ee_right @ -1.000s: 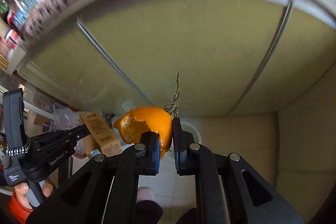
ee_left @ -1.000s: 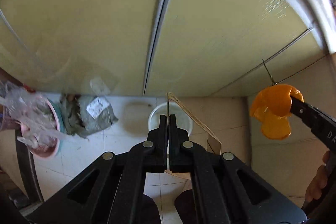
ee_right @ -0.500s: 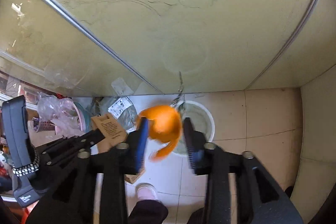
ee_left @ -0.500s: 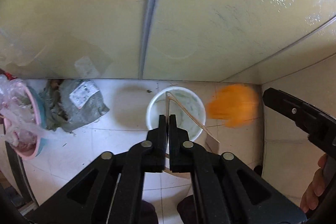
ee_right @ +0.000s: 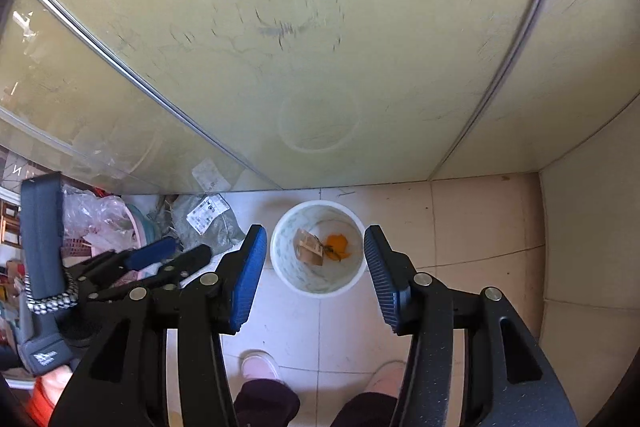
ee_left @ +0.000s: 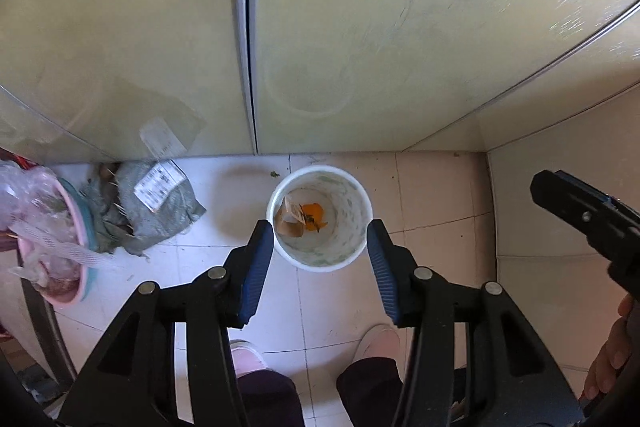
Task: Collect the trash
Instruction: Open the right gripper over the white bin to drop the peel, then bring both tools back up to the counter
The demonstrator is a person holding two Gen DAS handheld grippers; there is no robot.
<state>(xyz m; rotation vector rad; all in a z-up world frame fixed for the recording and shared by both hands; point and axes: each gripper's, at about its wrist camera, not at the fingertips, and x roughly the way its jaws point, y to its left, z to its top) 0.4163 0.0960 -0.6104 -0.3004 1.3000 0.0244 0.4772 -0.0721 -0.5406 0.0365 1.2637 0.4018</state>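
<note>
A white bin (ee_left: 352, 247) (ee_right: 288, 275) stands on the tiled floor below both grippers. An orange peel (ee_left: 314, 213) (ee_right: 338, 243) and a brown paper tag (ee_left: 289, 221) (ee_right: 308, 249) lie at its bottom. My left gripper (ee_left: 320, 255) is open and empty, held high above the bin. My right gripper (ee_right: 316, 271) is open and empty too, also above the bin. The right gripper shows at the right edge of the left wrist view (ee_left: 584, 219); the left gripper shows at the left of the right wrist view (ee_right: 160, 263).
A pale green sliding glass door (ee_left: 360, 27) rises behind the bin. A grey bag with a white label (ee_left: 160, 203) and a pink basin of plastic wrap (ee_left: 44, 243) sit on the floor to the left. The person's pink slippers (ee_right: 260, 367) are below.
The right gripper opened and the orange peel fell into the bin. The left gripper opened and the brown tag dropped in too. Both views tilted down toward the floor.
</note>
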